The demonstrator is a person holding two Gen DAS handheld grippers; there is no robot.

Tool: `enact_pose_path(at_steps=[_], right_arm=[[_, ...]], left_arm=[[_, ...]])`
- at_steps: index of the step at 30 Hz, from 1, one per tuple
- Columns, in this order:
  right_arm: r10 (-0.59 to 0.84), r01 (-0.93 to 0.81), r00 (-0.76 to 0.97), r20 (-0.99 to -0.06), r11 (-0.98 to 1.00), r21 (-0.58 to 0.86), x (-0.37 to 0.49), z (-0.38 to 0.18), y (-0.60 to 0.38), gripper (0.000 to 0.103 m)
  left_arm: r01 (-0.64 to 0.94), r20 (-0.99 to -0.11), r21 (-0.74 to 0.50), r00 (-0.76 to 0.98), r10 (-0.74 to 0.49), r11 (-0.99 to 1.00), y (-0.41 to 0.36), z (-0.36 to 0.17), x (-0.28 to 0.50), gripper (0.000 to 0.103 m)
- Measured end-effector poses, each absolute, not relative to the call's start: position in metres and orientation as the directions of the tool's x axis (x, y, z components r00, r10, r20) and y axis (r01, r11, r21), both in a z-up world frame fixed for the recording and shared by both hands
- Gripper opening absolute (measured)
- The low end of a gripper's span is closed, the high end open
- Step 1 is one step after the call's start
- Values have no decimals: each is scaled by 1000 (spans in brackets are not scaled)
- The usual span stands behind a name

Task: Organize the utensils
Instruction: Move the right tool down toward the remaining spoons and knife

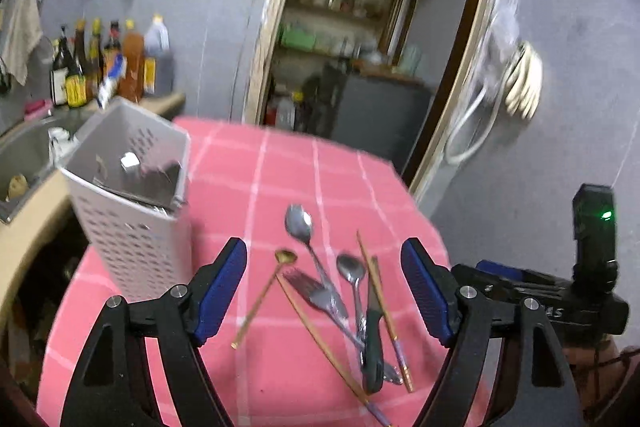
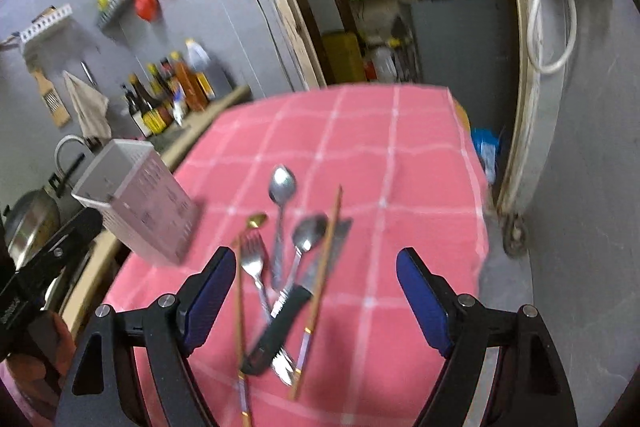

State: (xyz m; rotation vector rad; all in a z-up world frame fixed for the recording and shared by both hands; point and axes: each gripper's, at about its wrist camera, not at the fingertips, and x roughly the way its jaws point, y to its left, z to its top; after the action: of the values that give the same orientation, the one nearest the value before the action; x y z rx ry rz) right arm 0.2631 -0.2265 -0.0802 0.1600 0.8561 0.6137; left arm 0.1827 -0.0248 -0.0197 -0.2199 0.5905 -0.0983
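A pile of utensils lies on the pink checked tablecloth (image 1: 280, 163): a large spoon (image 1: 299, 223), a small gold spoon (image 1: 285, 258), a fork (image 1: 316, 295), a smaller spoon (image 1: 351, 267), a dark-handled knife (image 1: 373, 347) and two chopsticks (image 1: 384, 311). To their left stands a white perforated holder (image 1: 132, 211) with some items inside. My left gripper (image 1: 324, 251) hovers open above the pile. The right gripper (image 2: 315, 255) is open too, over the knife (image 2: 288, 319), fork (image 2: 252, 259) and spoons (image 2: 282, 183). Neither touches anything. The holder (image 2: 140, 203) is on the left.
A sink (image 1: 24, 155) and a counter with sauce bottles (image 1: 100, 63) lie left of the table. Behind it an open doorway (image 1: 360, 27) shows shelves. The cloth's right edge (image 2: 480, 211) drops to the grey floor. A person's hand (image 2: 60, 343) holds the left gripper's body.
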Motion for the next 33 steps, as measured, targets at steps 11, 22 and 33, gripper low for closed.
enact_pose_path(at_steps=[11,22,33], right_arm=[[677,-531,251,-692,694,487,312,-111,-209,29],[639,-476,55,-767,693,542,348,-142,-165,25],[505,-483,41,-862,765,425,376,-147,-143,30]], left_arm=[[-39,-698,-165,711,-88,986,-32,-70,238,51],[-93,-812,-150,579,-69,984,-16,-104,289,29],[-89,-886,-189,445,-131,978,-5,-128,316,28]])
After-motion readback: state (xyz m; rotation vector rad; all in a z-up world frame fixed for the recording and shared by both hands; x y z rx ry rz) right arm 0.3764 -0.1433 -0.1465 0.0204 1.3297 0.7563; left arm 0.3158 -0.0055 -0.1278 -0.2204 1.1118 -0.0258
